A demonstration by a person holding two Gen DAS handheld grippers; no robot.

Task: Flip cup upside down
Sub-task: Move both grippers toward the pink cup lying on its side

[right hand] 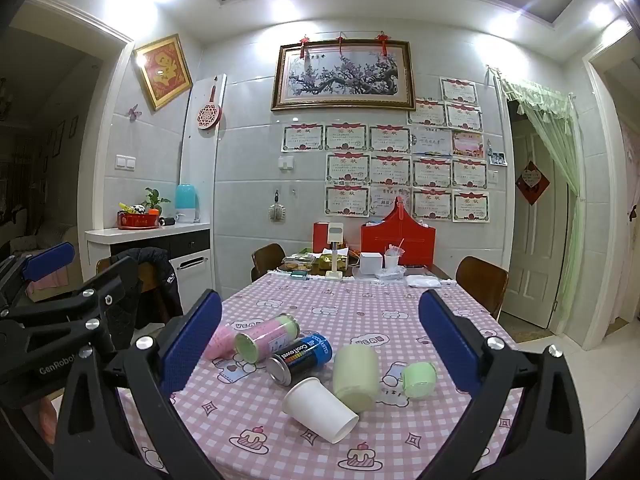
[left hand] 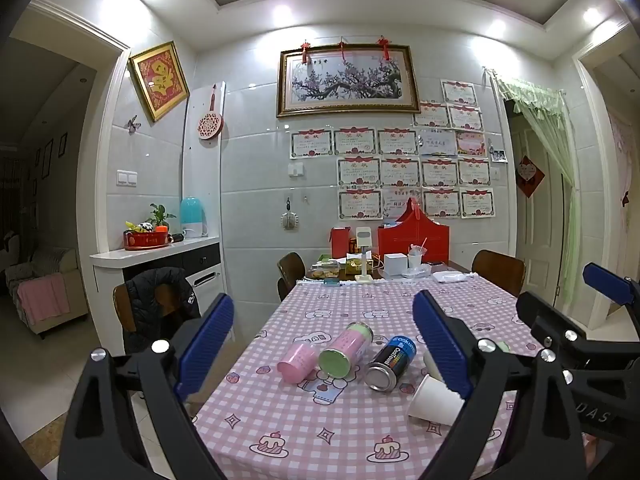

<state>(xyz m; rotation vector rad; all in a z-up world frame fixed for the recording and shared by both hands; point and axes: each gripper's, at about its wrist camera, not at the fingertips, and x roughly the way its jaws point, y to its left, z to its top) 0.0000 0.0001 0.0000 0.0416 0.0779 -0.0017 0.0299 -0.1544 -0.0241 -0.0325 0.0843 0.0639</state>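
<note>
Lying sideways at lower centre on the checked tablecloth (right hand: 360,300): white paper cup (right hand: 320,410). Left gripper (left hand: 324,344) and right gripper (right hand: 320,336) spread wide, holding nothing.

A pink-and-white checked tablecloth (right hand: 360,304) is showing cartoon cakes; lying on it are a white paper cup (right hand: 320,410), pink cup (left hand: 297,361), pale green cup (right hand: 356,376) and black-and-blue can (right hand: 300,358).

White tiled wall (left hand: 248,200) behind checked table (left hand: 360,304), ceiling spotlights (left hand: 282,14).
</note>
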